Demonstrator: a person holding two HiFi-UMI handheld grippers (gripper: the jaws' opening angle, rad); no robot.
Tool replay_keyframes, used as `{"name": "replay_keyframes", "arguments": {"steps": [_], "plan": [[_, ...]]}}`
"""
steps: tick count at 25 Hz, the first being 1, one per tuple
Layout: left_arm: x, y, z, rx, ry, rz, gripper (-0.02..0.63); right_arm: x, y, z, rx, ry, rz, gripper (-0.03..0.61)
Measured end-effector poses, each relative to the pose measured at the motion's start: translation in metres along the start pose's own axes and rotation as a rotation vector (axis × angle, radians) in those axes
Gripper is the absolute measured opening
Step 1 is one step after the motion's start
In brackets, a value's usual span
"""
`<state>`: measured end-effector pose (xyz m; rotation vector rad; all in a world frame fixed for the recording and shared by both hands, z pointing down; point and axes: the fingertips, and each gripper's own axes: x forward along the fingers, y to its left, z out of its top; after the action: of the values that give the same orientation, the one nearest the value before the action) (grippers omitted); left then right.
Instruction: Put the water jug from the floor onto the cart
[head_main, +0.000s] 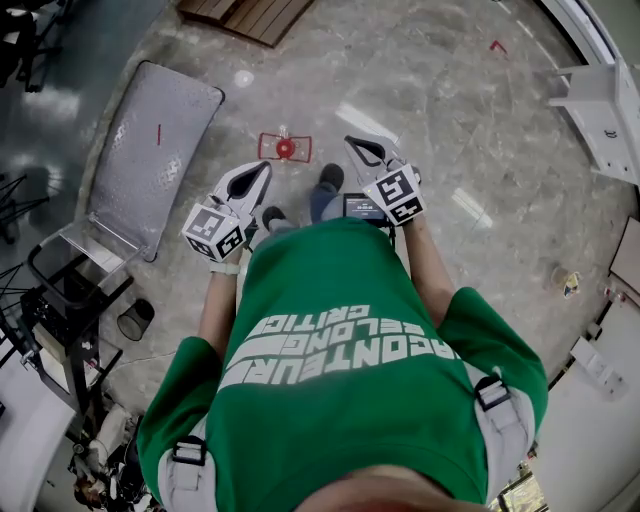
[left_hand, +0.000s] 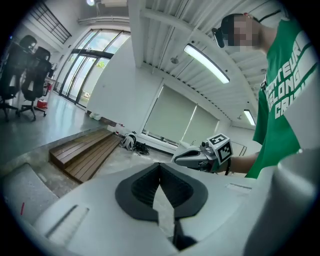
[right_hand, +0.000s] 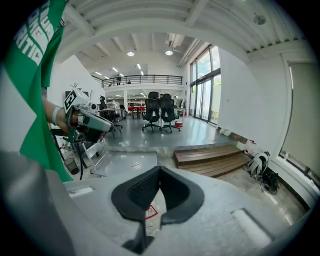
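Stone floor (head_main: 450, 90) beneath left tongs (head_main: 265, 167) and right tongs (head_main: 351, 141), both closed, empty; shirt (head_main: 340, 290) shows "LONG".

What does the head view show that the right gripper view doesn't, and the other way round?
Only the head view: the person's dark shoes, seen from above. Only the right gripper view: black office chairs, a railed upper balcony and a grey-and-white backpack by the wall. Both: the flat grey cart, the brown wooden steps, the left gripper and the red-labelled clear water jug.
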<state>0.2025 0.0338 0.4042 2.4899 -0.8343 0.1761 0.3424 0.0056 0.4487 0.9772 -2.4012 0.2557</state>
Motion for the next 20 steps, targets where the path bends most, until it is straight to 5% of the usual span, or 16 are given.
{"name": "replay_keyframes", "arguments": {"steps": [7,20], "plan": [[0.035,-0.002,0.006,0.026,0.014,0.03,0.011,0.007,-0.039,-0.016,0.018,-0.005,0.026,-0.006],[0.035,0.009,0.004,0.037,0.038,0.098,0.011,0.022,-0.045,-0.017,0.003,-0.004,0.085,-0.006]]}}
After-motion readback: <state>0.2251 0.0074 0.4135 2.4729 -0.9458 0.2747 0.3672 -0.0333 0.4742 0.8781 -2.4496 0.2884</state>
